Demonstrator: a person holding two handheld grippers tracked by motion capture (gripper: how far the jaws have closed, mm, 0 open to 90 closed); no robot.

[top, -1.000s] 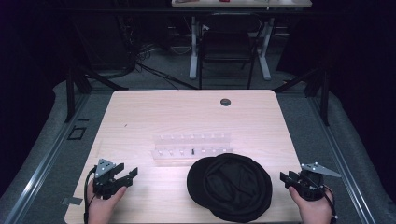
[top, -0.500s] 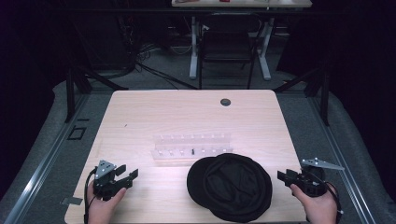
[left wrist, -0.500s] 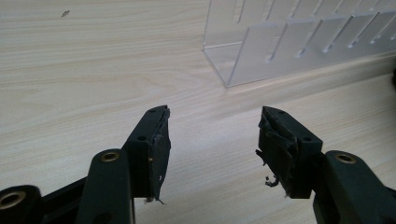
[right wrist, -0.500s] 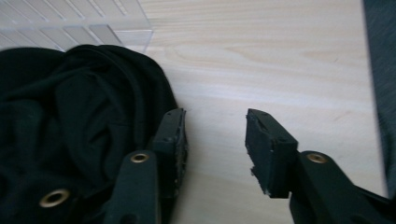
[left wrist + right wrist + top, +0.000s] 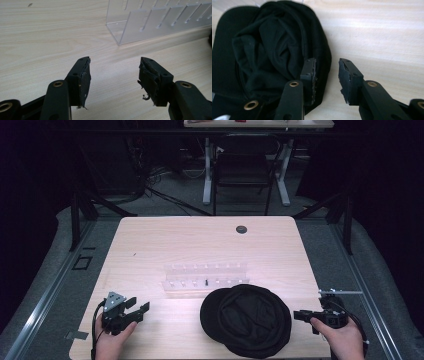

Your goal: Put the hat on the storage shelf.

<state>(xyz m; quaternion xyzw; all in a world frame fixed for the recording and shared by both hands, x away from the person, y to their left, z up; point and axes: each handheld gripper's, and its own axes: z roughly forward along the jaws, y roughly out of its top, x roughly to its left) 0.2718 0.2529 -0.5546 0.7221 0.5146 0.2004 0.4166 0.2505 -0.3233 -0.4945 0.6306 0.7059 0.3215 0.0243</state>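
Note:
A black cloth hat (image 5: 245, 320) lies crown-down on the wooden table (image 5: 200, 240), near its front edge. My right gripper (image 5: 298, 315) sits at the hat's right edge, pointing left at it. In the right gripper view the hat (image 5: 269, 50) lies under the left jaw and its rim runs into the gap. The right gripper (image 5: 327, 77) has just been closing, but its pads stand apart and do not press on the rim. My left gripper (image 5: 141, 310) rests at the front left, open and empty. In its own view the left gripper (image 5: 113, 77) faces a clear acrylic rack (image 5: 155, 22).
The clear rack (image 5: 205, 275) stands mid-table just behind the hat, with a small dark piece (image 5: 206, 281) in it. A round black grommet (image 5: 241, 229) sits near the far edge. Beyond the table are a chair and desk legs on the grey floor.
My right gripper has edged left toward the hat's rim and its jaws have narrowed. The left gripper and the hat have stayed in place.

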